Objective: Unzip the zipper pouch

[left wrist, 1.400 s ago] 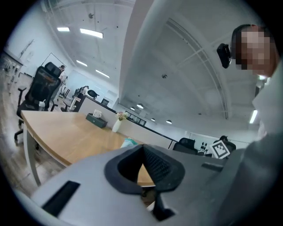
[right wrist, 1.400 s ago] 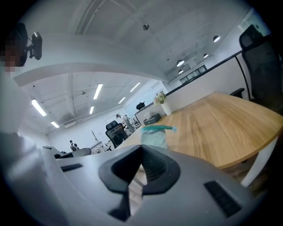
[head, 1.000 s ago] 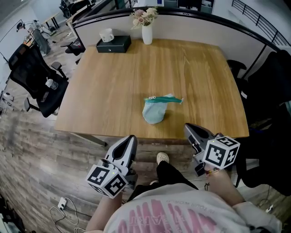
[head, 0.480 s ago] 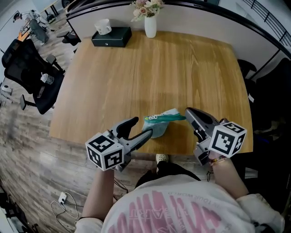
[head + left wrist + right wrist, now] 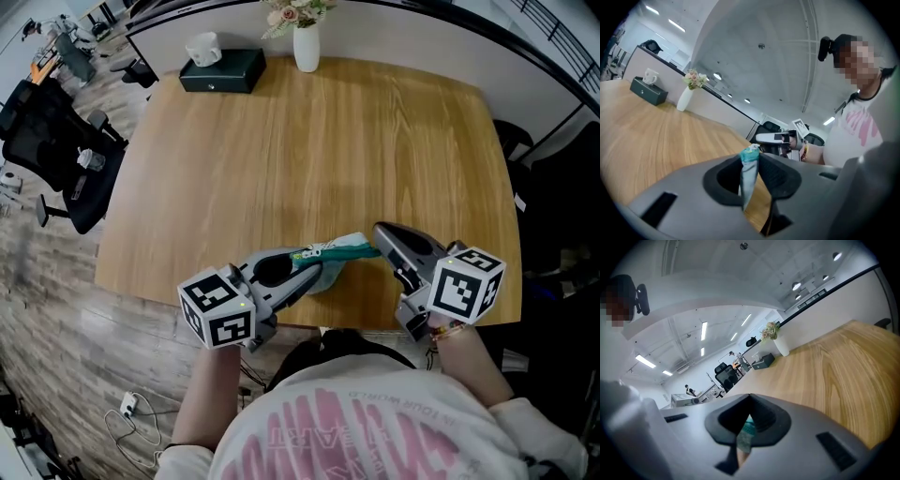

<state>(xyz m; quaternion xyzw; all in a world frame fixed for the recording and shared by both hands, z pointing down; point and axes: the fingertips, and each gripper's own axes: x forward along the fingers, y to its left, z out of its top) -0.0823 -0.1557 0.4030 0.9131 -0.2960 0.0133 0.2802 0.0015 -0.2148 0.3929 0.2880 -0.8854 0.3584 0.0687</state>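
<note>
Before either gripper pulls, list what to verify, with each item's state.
1. Right gripper shut on the zipper pouch's teal end: ok.
2. Left gripper, jaws just been closing, pouch pinched between them: ok.
3. Left jaws on the zipper pull itself: cannot tell.
4. Pouch spans between both grippers over the table: ok.
5. Vase and black box far from the pouch: ok.

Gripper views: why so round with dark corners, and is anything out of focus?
Left gripper view: a wide-angle lens curves the ceiling and blackens the corners; the zipper pouch close up looks soft. Right gripper view: same round frame, bright ceiling lights, right tool blurred. Head view: sharp, evenly lit.
</note>
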